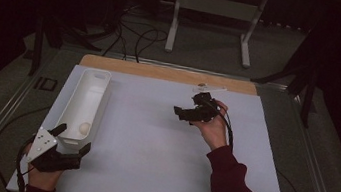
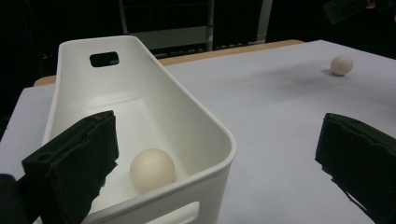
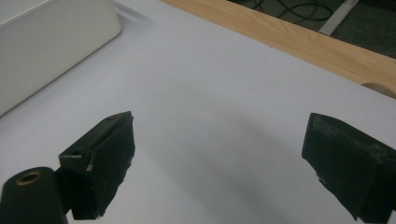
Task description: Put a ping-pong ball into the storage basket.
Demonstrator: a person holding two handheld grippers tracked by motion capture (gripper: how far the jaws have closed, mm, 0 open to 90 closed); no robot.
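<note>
The white bin [image 1: 85, 107] is standing along the left side of the white mat [image 1: 151, 144] and is blocking that edge. The left gripper [image 1: 70, 145] is sitting wide open at the bin's near end. The mat's middle and near right are lying free. The right gripper [image 1: 191, 113] is hanging open at the far right.

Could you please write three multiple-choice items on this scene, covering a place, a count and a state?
1. Where does the egg nearest the left gripper lie?
A. inside the white bin
B. on the wooden strip
C. between the right gripper's jaws

2. How many eggs does the left gripper view show?
A. one
B. two
C. four

3. How do the right gripper's jaws stand?
A. shut on an egg
B. shut on nothing
C. open, holding nothing

Key: 1 A, it rests on the bin's floor; 2 B, a second egg sits on the white sheet; 3 C, bare sheet shows between them.
</note>
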